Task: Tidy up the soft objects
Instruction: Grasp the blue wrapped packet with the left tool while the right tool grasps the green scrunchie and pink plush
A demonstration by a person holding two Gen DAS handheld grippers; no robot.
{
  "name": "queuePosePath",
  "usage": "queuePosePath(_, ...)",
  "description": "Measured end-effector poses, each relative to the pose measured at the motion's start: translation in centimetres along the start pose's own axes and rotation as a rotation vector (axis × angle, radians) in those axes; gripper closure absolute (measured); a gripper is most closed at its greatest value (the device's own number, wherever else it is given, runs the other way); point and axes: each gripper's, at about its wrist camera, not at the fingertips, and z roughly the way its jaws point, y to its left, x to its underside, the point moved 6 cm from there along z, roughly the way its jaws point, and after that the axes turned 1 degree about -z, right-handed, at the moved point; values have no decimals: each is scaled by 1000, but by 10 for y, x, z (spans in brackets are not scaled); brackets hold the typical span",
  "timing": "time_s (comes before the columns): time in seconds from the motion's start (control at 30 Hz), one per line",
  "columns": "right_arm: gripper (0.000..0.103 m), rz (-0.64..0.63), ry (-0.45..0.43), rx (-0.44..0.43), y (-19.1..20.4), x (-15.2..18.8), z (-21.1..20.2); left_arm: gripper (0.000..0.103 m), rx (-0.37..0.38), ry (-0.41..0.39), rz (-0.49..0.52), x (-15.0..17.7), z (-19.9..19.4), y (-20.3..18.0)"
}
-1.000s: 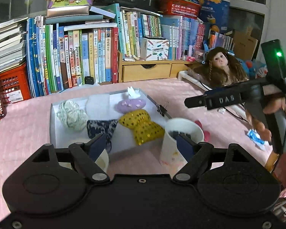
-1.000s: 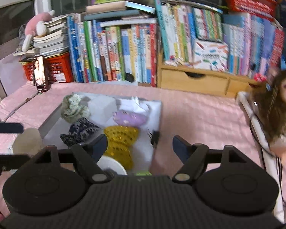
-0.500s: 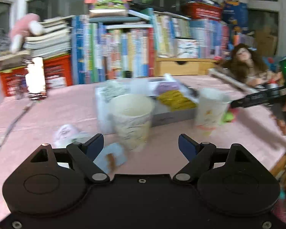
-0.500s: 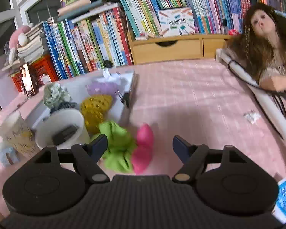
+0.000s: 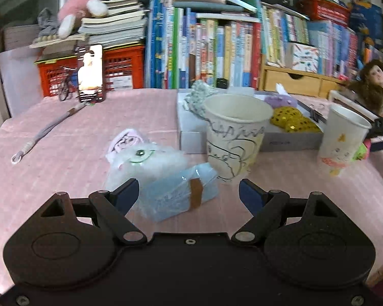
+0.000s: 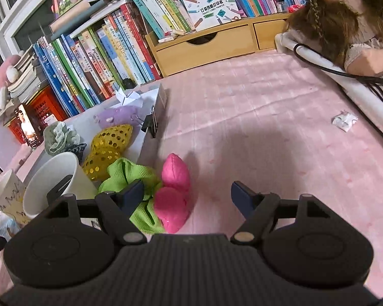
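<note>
Pink bow (image 6: 175, 193) lies between the released right gripper's (image 6: 187, 196) fingers; the left gripper (image 5: 189, 195), also released, straddles a blue packet (image 5: 181, 193)

Before me, a pink tablecloth (image 6: 255, 127) covers the table. Behind it stand rows of books (image 5: 212, 51), a wooden drawer unit (image 6: 209, 43), a red crate (image 5: 120, 68) and dark windows (image 6: 20, 12).

Green cloth (image 6: 138, 196) partly hidden behind right gripper's left finger; doll (image 6: 344, 12) cut off at frame edge.
</note>
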Motion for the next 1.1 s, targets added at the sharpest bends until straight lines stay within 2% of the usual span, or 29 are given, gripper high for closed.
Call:
queuePosePath(0.23, 19, 19, 3, -9, 1, -2, 8, 6, -16, -20, -45, 1, 14, -5)
queuePosePath(0.37, 19, 25, 2, -17, 1, -1, 7, 4, -60, -10, -115, 4, 24, -7)
queuePosePath(0.5, 19, 28, 5, -31, 0, 1, 6, 7, -96, -9, -117, 6, 27, -12)
queuePosePath(0.57, 19, 25, 8, -38, 2, 2, 5, 16, -80, 4, -123, 11, 26, -16)
queuePosePath(0.6, 20, 23, 9, -40, 2, 3, 5, 29, -50, 24, -128, 15, 26, -18)
queuePosePath(0.63, 24, 20, 11, -43, 3, 4, 4, 32, -21, 43, -133, 19, 27, -21)
queuePosePath(0.7, 32, 18, 17, -55, 5, 5, 3, 34, -33, 19, -104, 21, 23, -26)
queuePosePath(0.83, 59, 19, 40, -83, 11, 10, 1, 46, 7, 16, -74, 21, 18, -35)
queuePosePath(0.87, 62, 22, 44, -85, 12, 11, 0, 47, 22, 19, -69, 21, 16, -38)
queuePosePath(0.9, 64, 16, 44, -76, 14, 12, -1, 54, 37, 23, -60, 21, 15, -41)
queuePosePath(0.97, 68, 0, 40, -58, 16, 14, -4, 57, 57, 24, -41, 21, 12, -46)
queuePosePath(1.1, 69, -4, 73, -30, 20, 21, -12, 57, 102, 33, 4, 25, 6, -57)
